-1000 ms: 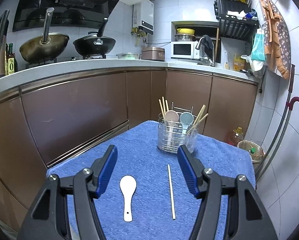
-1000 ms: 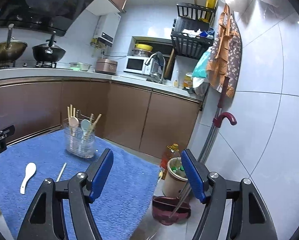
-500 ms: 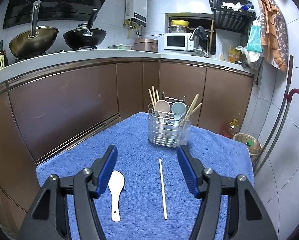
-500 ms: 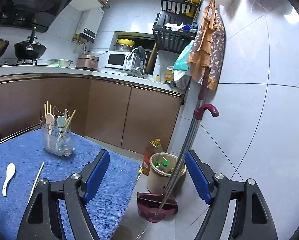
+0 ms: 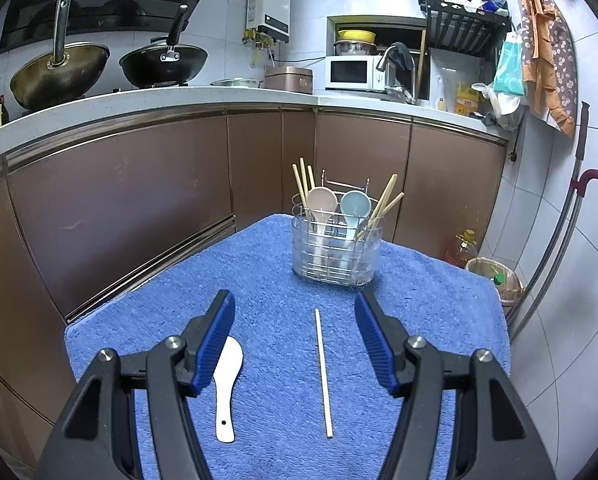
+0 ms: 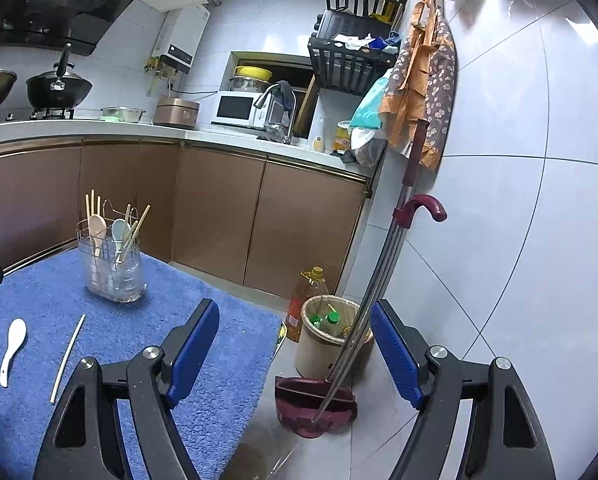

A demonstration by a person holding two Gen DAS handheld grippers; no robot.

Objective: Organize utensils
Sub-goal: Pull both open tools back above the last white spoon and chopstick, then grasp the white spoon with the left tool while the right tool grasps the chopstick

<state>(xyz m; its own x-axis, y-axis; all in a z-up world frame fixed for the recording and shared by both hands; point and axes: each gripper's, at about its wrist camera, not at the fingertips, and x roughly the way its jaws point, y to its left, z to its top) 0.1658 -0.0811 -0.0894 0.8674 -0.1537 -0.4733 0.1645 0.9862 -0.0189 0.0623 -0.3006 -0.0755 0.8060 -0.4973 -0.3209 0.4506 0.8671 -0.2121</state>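
A clear utensil holder [image 5: 336, 250] with a wire frame stands at the far side of the blue towel [image 5: 267, 272]. It holds a pink spoon, a pale blue spoon and several chopsticks. A white spoon [image 5: 227, 388] and a single chopstick [image 5: 323, 372] lie flat on the towel. My left gripper [image 5: 295, 308] is open and empty above them, the chopstick between its fingers and the spoon partly under its left finger. My right gripper [image 6: 295, 316] is open and empty over the towel's right edge. The right wrist view shows the holder [image 6: 113, 268], spoon [image 6: 11, 348] and chopstick [image 6: 67, 358] at left.
Brown kitchen cabinets [image 5: 119, 192] wrap around behind the table. On the floor at right stand a bin [image 6: 327, 336], an oil bottle [image 6: 305, 296], a dark red dustpan [image 6: 317, 404] and a long-handled broom [image 6: 383, 264] against the tiled wall.
My left gripper has drawn back and lifted a little, so the spoon and chopstick sit lower in its view. My right gripper swung right, then back towards the towel. Both stay open.
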